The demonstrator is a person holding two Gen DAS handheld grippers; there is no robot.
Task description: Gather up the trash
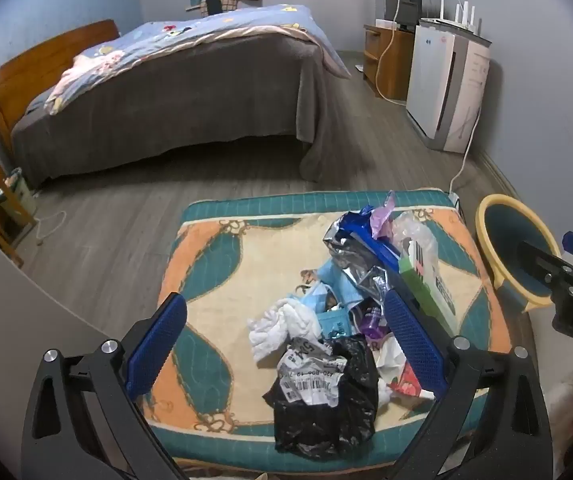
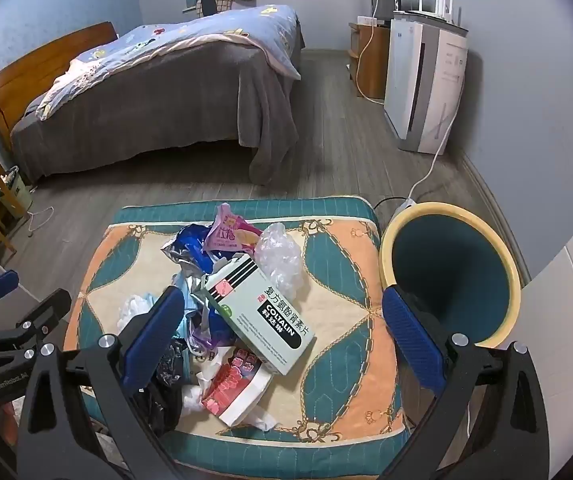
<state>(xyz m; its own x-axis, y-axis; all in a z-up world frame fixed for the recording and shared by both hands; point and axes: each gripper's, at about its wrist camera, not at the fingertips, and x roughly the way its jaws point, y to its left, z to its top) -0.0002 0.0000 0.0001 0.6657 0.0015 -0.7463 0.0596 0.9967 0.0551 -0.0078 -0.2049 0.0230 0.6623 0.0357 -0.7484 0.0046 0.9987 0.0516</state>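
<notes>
From the left wrist, the left claw (image 1: 284, 344) stands spread as wide as it goes and has hold of nothing; it hangs tilted down above a heap of litter on the teal, orange and cream quilted cushion (image 1: 214, 264). Between its blue pads lie a crumpled black plastic bag with a white shipping label (image 1: 326, 396), a wad of white tissue (image 1: 282, 328), a pale blue face mask (image 1: 322, 300) and a crinkled silver foil wrapper (image 1: 350, 256). The pile sits gathered in one spot, probably so both claws can reach it without shifting. Beyond the cushion's right edge waits the round teal bin with a yellow rim (image 1: 486, 220), close enough for a short carry

From the right wrist, the right claw (image 2: 282, 332) is likewise fully spread and empty, poised over the green and white medicine carton (image 2: 262, 320) and a pink and white flat box (image 2: 238, 388). A clear bubble-wrap ball (image 2: 278, 260) lies just beside the carton. What lies under the carton is hard to tell
</notes>
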